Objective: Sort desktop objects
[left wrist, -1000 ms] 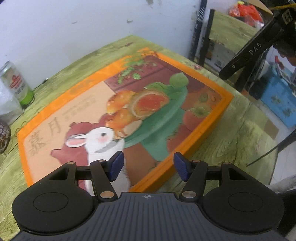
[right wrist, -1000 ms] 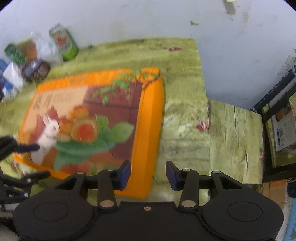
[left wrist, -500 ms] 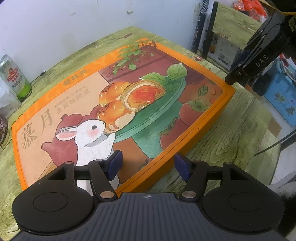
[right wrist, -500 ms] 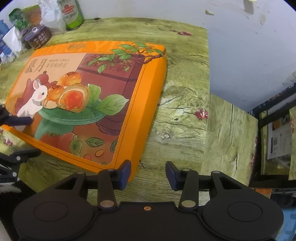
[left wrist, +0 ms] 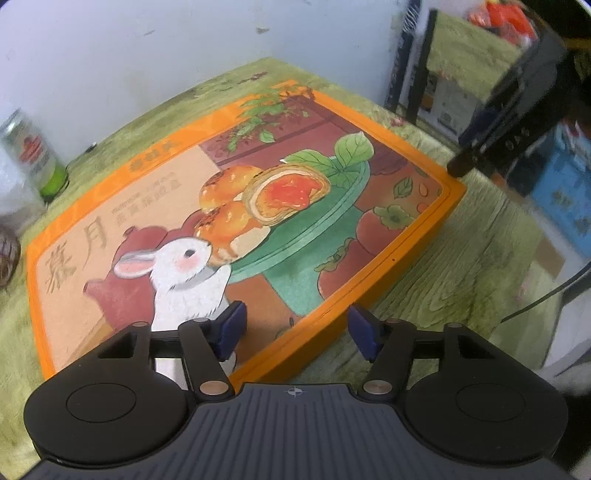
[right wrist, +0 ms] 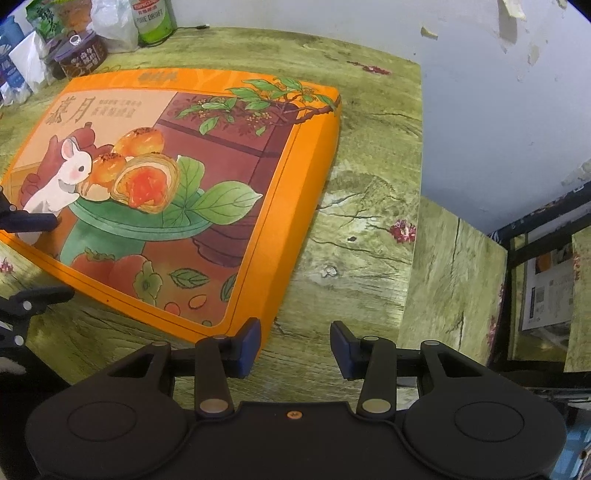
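A: Left fingers (left wrist: pixel 231 328) are spread and closing a little. They straddle the near long edge of the orange gift box (left wrist: pixel 258 206), and the pads touch nothing. Right fingers (right wrist: pixel 249 341) are also apart and empty, with one hanging over the box's near corner.

B: We judge both hands are lining up on two sides, since the box looks too wide for a single grip.

A: The box lies flat mid-table (left wrist: pixel 461 277), lid up. We note an orange border, a white rabbit, yolk pastries on a green stand, persimmons and a leafy branch.

B: Farther back, by the wall, are a green beer can (right wrist: pixel 151 18), a lidded jar (right wrist: pixel 79 55) and some packets, all apart from the box.
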Demonstrator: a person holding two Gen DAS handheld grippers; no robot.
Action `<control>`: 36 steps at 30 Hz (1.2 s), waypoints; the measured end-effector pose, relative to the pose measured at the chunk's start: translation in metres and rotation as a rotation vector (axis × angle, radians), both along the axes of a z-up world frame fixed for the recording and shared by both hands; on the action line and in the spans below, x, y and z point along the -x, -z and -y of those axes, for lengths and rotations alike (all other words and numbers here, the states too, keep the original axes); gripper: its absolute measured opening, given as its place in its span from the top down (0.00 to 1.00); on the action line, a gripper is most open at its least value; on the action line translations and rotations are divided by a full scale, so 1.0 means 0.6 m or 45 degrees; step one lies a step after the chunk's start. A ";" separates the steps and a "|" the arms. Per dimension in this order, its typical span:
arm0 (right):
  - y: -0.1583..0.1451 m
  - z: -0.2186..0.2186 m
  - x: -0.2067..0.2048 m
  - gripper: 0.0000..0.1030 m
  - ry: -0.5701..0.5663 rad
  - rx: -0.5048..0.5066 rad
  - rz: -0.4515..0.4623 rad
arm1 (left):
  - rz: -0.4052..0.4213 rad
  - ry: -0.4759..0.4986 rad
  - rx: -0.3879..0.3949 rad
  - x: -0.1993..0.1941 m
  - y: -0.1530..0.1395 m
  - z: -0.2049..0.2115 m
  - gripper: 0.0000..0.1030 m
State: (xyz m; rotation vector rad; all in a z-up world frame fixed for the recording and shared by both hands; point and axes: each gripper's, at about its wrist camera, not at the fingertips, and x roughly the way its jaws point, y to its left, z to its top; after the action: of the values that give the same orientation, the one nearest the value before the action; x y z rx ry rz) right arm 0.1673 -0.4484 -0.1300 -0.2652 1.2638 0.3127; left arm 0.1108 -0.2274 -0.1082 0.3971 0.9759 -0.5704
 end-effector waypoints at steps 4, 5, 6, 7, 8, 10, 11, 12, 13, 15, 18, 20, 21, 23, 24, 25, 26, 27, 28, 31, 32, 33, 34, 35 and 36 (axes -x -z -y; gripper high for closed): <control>-0.030 0.001 0.012 0.61 0.005 -0.062 0.068 | 0.060 -0.097 0.050 0.019 -0.026 -0.053 0.39; -0.039 -0.001 0.015 0.61 0.006 -0.100 0.082 | 0.064 -0.137 0.046 0.021 -0.025 -0.069 0.39; -0.044 -0.007 0.015 0.61 -0.001 -0.130 0.087 | 0.069 -0.176 0.042 0.023 -0.025 -0.086 0.39; -0.046 -0.015 0.016 0.61 -0.016 -0.147 0.091 | 0.073 -0.215 0.038 0.025 -0.024 -0.102 0.39; -0.047 -0.024 0.016 0.61 -0.035 -0.157 0.094 | 0.068 -0.266 0.035 0.024 -0.020 -0.119 0.39; -0.044 -0.045 0.015 0.61 -0.074 -0.155 0.099 | 0.057 -0.355 0.033 0.020 -0.012 -0.149 0.39; -0.041 -0.054 0.014 0.61 -0.084 -0.151 0.097 | 0.051 -0.392 0.034 0.019 -0.008 -0.163 0.39; -0.037 -0.063 0.013 0.61 -0.094 -0.147 0.095 | 0.044 -0.429 0.035 0.017 -0.004 -0.176 0.39; -0.034 -0.071 0.012 0.61 -0.102 -0.145 0.092 | 0.025 -0.451 0.030 0.013 0.004 -0.186 0.38; -0.026 -0.084 0.009 0.61 -0.108 -0.130 0.078 | 0.014 -0.474 0.072 0.010 0.009 -0.203 0.35; -0.015 -0.100 0.006 0.60 -0.115 -0.097 0.054 | -0.007 -0.468 0.088 0.005 0.011 -0.210 0.36; -0.011 -0.107 0.006 0.60 -0.117 -0.071 0.047 | -0.010 -0.456 0.102 0.005 0.014 -0.214 0.35; -0.011 -0.108 0.006 0.60 -0.112 -0.068 0.046 | -0.019 -0.454 0.115 0.004 0.014 -0.218 0.35; -0.010 -0.106 0.004 0.60 -0.083 -0.076 0.038 | -0.030 -0.434 0.132 0.004 0.015 -0.222 0.35; -0.010 -0.106 0.004 0.60 -0.067 -0.079 0.035 | -0.030 -0.421 0.134 0.005 0.015 -0.223 0.35; -0.010 -0.107 0.004 0.60 -0.056 -0.075 0.037 | -0.029 -0.408 0.136 0.006 0.015 -0.223 0.35; -0.010 -0.109 0.005 0.60 -0.048 -0.067 0.040 | -0.030 -0.401 0.144 0.006 0.016 -0.225 0.34; -0.010 -0.112 0.007 0.60 -0.043 -0.053 0.046 | -0.029 -0.392 0.151 0.007 0.017 -0.226 0.33; -0.010 -0.115 0.008 0.60 -0.035 -0.044 0.050 | -0.025 -0.378 0.150 0.008 0.016 -0.226 0.33; -0.017 -0.111 0.008 0.60 0.024 -0.067 0.046 | -0.014 -0.352 0.144 0.012 0.001 -0.231 0.36; -0.025 -0.105 0.010 0.60 0.054 -0.100 0.053 | 0.007 -0.355 0.176 0.016 -0.013 -0.241 0.35; -0.036 -0.095 0.012 0.60 0.101 -0.149 0.075 | 0.038 -0.366 0.213 0.020 -0.027 -0.254 0.33; -0.050 -0.080 0.017 0.52 0.167 -0.211 0.111 | 0.059 -0.382 0.235 0.020 -0.036 -0.266 0.32; -0.062 -0.064 0.022 0.45 0.241 -0.273 0.144 | 0.076 -0.415 0.247 0.015 -0.042 -0.279 0.29; -0.071 -0.046 0.026 0.27 0.318 -0.326 0.179 | 0.093 -0.450 0.259 0.010 -0.048 -0.292 0.25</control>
State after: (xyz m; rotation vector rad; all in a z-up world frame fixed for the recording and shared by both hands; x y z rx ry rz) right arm 0.1516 -0.4206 -0.0876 0.0884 1.0907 0.2332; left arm 0.1047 -0.0523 -0.0796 0.0596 0.8831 -0.3271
